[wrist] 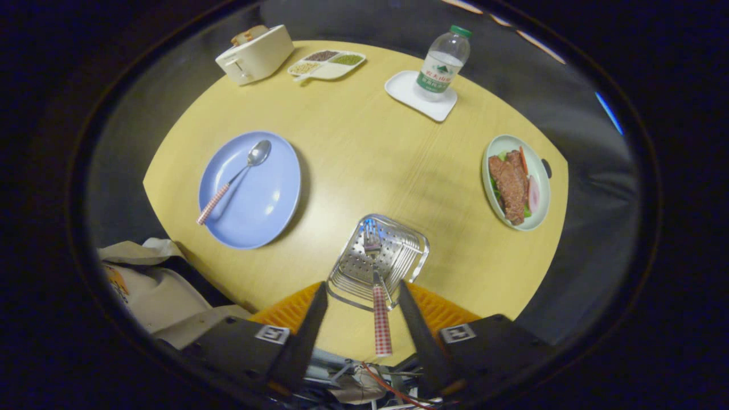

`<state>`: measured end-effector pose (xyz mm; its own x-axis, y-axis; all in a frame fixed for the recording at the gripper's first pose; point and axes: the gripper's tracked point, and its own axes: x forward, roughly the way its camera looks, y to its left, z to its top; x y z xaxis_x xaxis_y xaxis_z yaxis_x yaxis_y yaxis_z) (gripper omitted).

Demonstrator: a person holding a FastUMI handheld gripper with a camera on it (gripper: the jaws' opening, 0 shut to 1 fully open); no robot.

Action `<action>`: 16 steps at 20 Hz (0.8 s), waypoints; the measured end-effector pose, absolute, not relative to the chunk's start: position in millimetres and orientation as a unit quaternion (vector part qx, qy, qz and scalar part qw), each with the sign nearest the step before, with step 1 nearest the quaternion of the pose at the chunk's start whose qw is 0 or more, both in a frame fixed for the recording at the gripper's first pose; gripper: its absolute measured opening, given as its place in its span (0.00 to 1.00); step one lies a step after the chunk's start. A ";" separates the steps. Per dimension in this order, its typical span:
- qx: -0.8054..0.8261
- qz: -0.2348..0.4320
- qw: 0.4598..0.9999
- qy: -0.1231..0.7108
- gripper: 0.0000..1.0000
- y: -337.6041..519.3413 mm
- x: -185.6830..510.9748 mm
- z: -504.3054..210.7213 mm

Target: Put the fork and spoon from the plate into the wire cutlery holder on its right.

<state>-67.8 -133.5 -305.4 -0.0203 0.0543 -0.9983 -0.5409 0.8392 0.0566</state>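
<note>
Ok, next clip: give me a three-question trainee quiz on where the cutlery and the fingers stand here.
1. True or false: the spoon lies on the blue plate.
2. Where is the fork? A) on the plate B) tines in the wire holder, handle between the fingers C) beside the water bottle
3. Fill in: the gripper is ____, its fingers clear of the fork's handle.

Key: 1 true; 2 B; 3 open

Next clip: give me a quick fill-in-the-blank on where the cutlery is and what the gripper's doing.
1. The spoon lies on the ____ plate.
2. The fork stands in the wire ____, tines down.
3. The gripper fingers are ____, either side of the fork's handle.

Missing: blue; holder; open
</note>
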 end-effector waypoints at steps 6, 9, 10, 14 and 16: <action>-0.109 0.150 0.779 0.599 1.00 -105.0 -54.0 -279.1; -0.102 0.135 0.819 0.548 1.00 -89.6 -49.9 -263.2; -0.099 0.129 0.831 0.532 1.00 -83.6 -50.5 -258.1; -0.071 0.102 0.865 0.486 1.00 -55.1 -54.0 -246.4; -0.061 0.093 0.880 0.463 1.00 -43.1 -56.8 -241.4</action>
